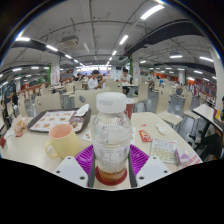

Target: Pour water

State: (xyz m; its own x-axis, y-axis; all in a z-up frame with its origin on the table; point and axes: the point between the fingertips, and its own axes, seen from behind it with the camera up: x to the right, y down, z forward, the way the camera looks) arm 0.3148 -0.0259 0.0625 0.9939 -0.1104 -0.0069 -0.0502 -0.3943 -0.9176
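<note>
Bottle [112, 140] first: we saw a clear plastic one with a white screw cap standing upright between the two fingers of our gripper [112, 160], its lower part showing a dark amber band near the base. The magenta pads [86, 156] sat on either side of it, and both appeared to press against its wall, so we took the claw as closed on the bottle. The cap was on.

Just to the left of the bottle, and a little beyond the fingers, a pale pink mug [62, 140] stood on the white table [30, 152], its handle turned toward the bottle. Behind the mug lay a flat tray [55, 121] with a dark rim. To the right of the bottle we noted a small red item [145, 135] and some papers [168, 150] on the tabletop; what the red item was, we could not tell.

Beyond the table stretched a large open office with desks, chairs and partitions under a ceiling of long strip lights [152, 11]. A person [93, 82] sat far off among the desks.
</note>
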